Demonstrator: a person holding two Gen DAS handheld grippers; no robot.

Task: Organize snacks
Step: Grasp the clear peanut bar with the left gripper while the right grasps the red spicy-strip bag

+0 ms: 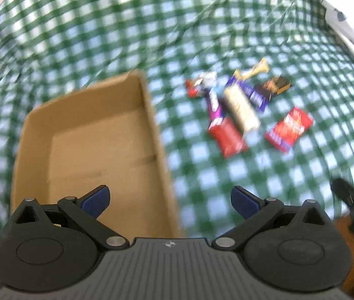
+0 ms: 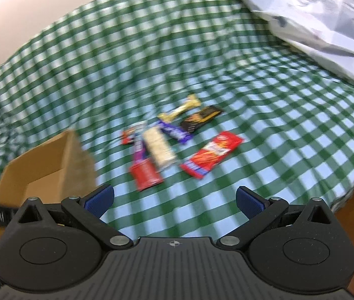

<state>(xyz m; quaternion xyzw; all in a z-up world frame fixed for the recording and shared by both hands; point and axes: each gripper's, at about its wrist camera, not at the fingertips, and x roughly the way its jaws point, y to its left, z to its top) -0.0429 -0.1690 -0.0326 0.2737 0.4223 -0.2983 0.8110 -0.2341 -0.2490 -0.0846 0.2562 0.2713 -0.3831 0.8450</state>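
Snacks (image 2: pixel 174 140) on checked cloth (image 2: pixel 277 175), cardboard box (image 2: pixel 49 165) beside — white bag (image 2: pixel 314 20) behind

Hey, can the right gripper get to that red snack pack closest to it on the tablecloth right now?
Probably yes: the right gripper is open, and only bare checked cloth lies before the red pack.

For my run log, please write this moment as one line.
left tool open, holds nothing | right tool open, holds nothing | cardboard box without snacks | snacks on checkered cloth
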